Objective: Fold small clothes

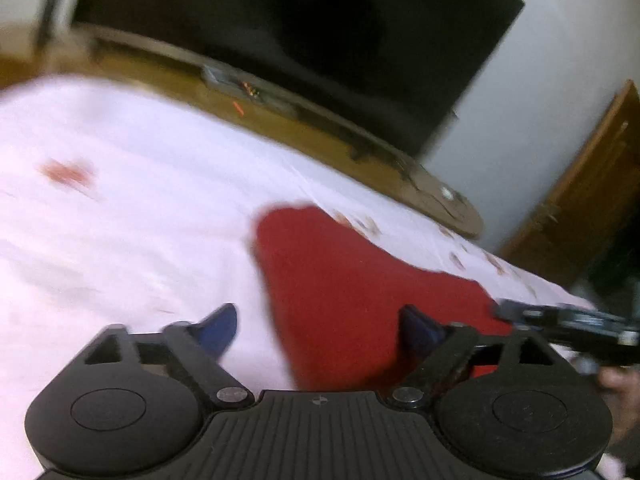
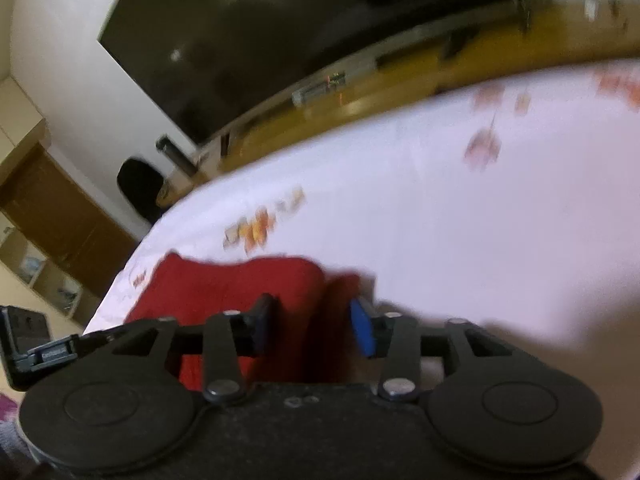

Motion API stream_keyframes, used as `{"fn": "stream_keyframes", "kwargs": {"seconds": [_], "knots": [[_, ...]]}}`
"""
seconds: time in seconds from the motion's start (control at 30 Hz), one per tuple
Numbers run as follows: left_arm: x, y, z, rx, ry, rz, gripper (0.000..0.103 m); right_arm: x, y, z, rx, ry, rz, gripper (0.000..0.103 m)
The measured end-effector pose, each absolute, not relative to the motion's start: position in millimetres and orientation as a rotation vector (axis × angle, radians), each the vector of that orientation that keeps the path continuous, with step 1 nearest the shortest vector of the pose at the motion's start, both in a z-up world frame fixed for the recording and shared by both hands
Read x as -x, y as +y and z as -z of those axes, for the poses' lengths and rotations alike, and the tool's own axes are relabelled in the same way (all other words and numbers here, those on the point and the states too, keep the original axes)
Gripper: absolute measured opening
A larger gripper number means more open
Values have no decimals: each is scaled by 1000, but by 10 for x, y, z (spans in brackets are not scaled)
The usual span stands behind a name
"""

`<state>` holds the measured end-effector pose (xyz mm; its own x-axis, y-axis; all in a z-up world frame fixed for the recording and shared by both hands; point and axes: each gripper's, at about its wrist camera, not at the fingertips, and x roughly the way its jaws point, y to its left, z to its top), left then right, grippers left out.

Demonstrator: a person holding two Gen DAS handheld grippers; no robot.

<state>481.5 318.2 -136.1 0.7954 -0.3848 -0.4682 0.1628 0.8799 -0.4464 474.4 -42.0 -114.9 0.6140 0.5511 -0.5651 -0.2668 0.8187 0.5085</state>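
**Red cloth near the bed's edge**

Wide white bedsheet spreads open to my left; the bed's edge runs close on my right. Red cloth lies rumpled, blurred. My left gripper and right gripper both gape, holding nothing.

Cloth lies on bed sheet, near the sheet's edge. Left gripper sits over the cloth's near part, one finger off the cloth over bare sheet. Right gripper over the same cloth. Behind the bed: shelf, with television above it. Door right of television.
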Motion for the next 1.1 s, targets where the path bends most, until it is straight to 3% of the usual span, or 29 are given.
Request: {"fn": "stream_keyframes", "kwargs": {"seconds": [0.07,0.17,0.23,0.3,0.4,0.43,0.53,0.67,0.73,0.87,0.9,1.0,1.07,1.1], "knots": [[-4618,3228,1262,401,554,295,88,-4552,-448,966,-352,723,-491,49],[-4290,3031,1106,328,494,372,87,-4216,-396,773,-268,698,-532,42],[-4152,2868,1061,312,478,443,75,-4014,-273,706,-200,676,-574,29],[-4136,2697,1097,287,489,493,75,-3881,-139,686,-143,656,-614,26],[-4201,2576,1296,199,561,442,74,-3849,81,817,-1,705,-641,20],[-4208,2577,1330,175,557,438,70,-3924,141,937,57,750,-605,8],[-4196,2591,1292,161,562,428,68,-4056,-16,1114,-32,797,-578,5],[-4009,2731,1217,197,546,391,68,-3987,-21,1007,-24,793,-551,7],[-3822,2823,1178,213,528,392,68,-3888,-37,881,-40,769,-534,21],[-3482,2845,1235,229,532,406,68,-3515,-27,676,-26,720,-555,32],[-3413,2842,1277,235,543,409,68,-3448,-15,662,-17,726,-548,39],[-3273,2824,1410,257,576,402,68,-3348,-33,742,-70,773,-535,39],[-3274,2790,1509,244,606,370,68,-3349,8,860,-78,816,-537,30],[-3291,2774,1542,228,616,347,68,-3337,32,907,-69,824,-549,9]]}}
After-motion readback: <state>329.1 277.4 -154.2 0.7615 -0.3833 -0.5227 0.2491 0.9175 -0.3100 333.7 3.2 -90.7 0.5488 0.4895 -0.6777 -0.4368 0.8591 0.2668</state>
